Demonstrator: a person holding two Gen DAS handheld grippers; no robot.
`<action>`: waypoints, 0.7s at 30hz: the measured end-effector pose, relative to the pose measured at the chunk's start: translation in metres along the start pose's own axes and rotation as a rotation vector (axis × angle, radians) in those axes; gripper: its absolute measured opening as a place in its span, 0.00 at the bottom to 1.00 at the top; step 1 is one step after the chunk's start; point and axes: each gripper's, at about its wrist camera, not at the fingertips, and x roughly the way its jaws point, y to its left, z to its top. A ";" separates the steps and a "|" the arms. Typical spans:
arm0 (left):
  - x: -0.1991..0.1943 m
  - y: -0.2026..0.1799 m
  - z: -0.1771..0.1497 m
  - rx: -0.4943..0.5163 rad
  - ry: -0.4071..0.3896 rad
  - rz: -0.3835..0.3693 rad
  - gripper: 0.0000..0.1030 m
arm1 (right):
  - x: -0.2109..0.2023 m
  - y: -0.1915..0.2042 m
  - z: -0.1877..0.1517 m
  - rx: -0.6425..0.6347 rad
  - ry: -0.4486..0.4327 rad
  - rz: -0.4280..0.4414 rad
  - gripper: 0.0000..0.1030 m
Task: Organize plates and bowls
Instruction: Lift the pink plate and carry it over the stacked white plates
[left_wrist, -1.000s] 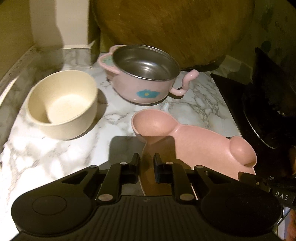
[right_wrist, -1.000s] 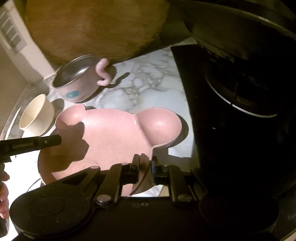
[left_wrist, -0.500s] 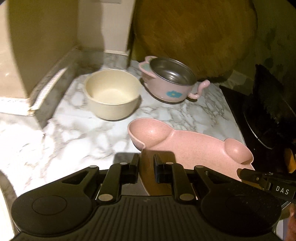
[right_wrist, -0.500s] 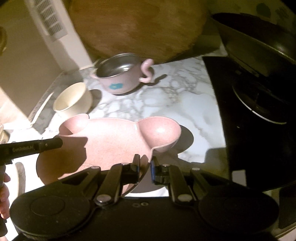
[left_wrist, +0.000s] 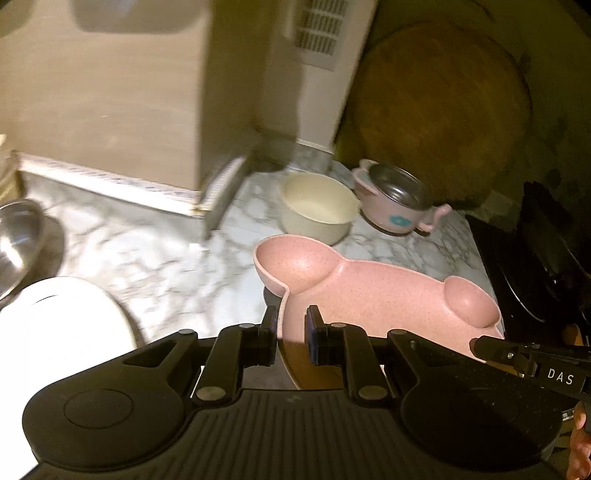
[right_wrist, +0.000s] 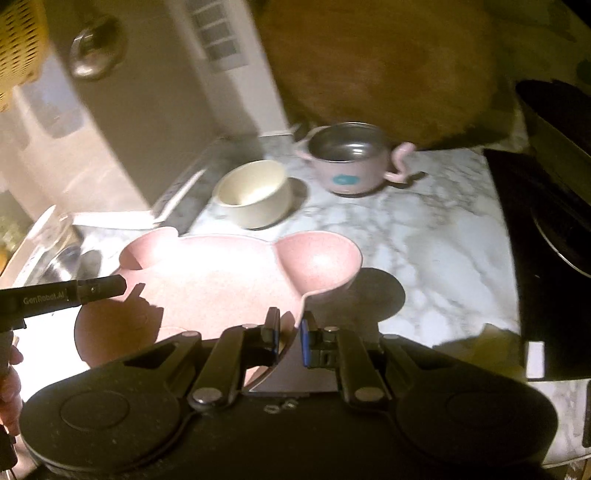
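Note:
A pink bear-shaped divided plate (left_wrist: 373, 295) (right_wrist: 221, 280) hangs above the marble counter, carried by both grippers. My left gripper (left_wrist: 291, 332) is shut on the plate's near rim below its left ear. On the rim beside the right ear my right gripper (right_wrist: 288, 332) is shut too. Each gripper's tip shows in the other's view. Behind the plate a cream bowl (left_wrist: 317, 206) (right_wrist: 255, 192) stands on the counter. Beside it is a pink steel-lined bowl (left_wrist: 395, 199) (right_wrist: 351, 158) with handles.
A white plate (left_wrist: 55, 339) lies at the near left, with a steel bowl (left_wrist: 18, 240) behind it. A round wooden board (left_wrist: 439, 107) leans on the back wall. A black stove (right_wrist: 546, 236) fills the right. A beige cabinet wall (left_wrist: 110, 92) stands at the left.
Both grippers have lifted the pink plate and drawn it back and to the left, away from the two bowls. The white plate and the steel bowl have come into the left wrist view.

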 end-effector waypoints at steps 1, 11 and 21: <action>-0.007 0.006 -0.002 -0.011 -0.008 0.007 0.15 | -0.001 0.008 -0.001 -0.015 -0.001 0.011 0.12; -0.068 0.070 -0.028 -0.146 -0.071 0.105 0.15 | -0.002 0.082 -0.006 -0.156 0.017 0.121 0.12; -0.110 0.137 -0.061 -0.276 -0.120 0.225 0.15 | 0.019 0.161 -0.015 -0.309 0.051 0.220 0.12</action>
